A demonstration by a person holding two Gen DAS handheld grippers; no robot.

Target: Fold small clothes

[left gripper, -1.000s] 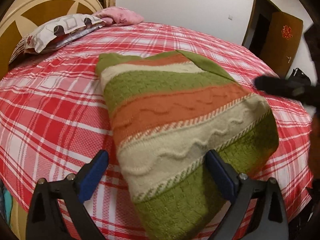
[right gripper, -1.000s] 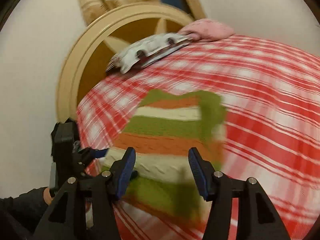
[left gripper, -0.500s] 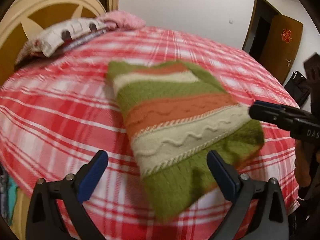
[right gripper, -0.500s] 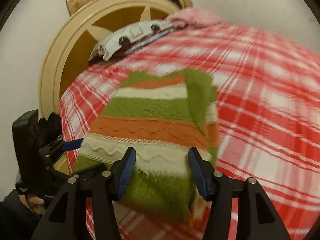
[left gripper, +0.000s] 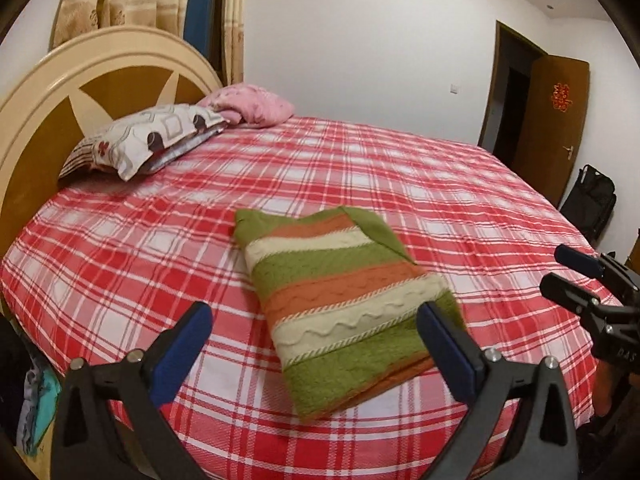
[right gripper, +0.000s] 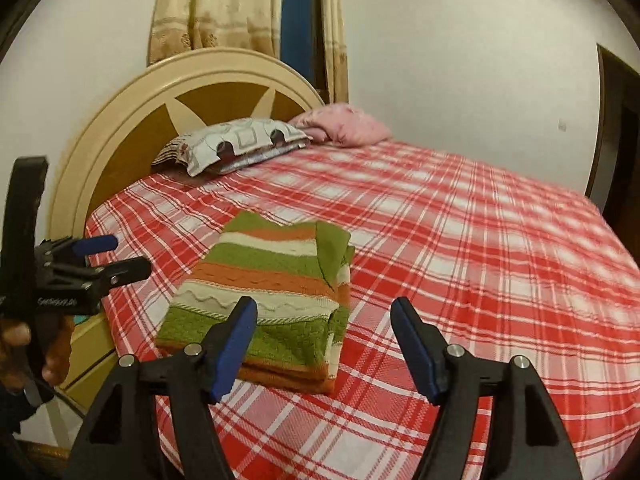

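Sweater (left gripper: 344, 300), striped green, orange and cream, lies folded into a thick rectangle on the plaid bed (left gripper: 460, 184), near the edge closest to me, well short of the pillow (left gripper: 148, 140) by the headboard (left gripper: 48, 92). My left claw (left gripper: 316, 340) hangs above the bed with its jaws wide apart and nothing between them; the sweater only shows beyond the gap. My right claw (right gripper: 324, 340) is also clear of the cloth, its jaws opening, with nothing gripped. Each claw shows at the edge of the other's view, off to either side of the bundle. I judge the folding of this piece is done, since the layers are stacked and the edges roughly line up. The next move, I think, calls for either setting this bundle aside or fetching another garment; I see no other loose clothes on the bed from here.
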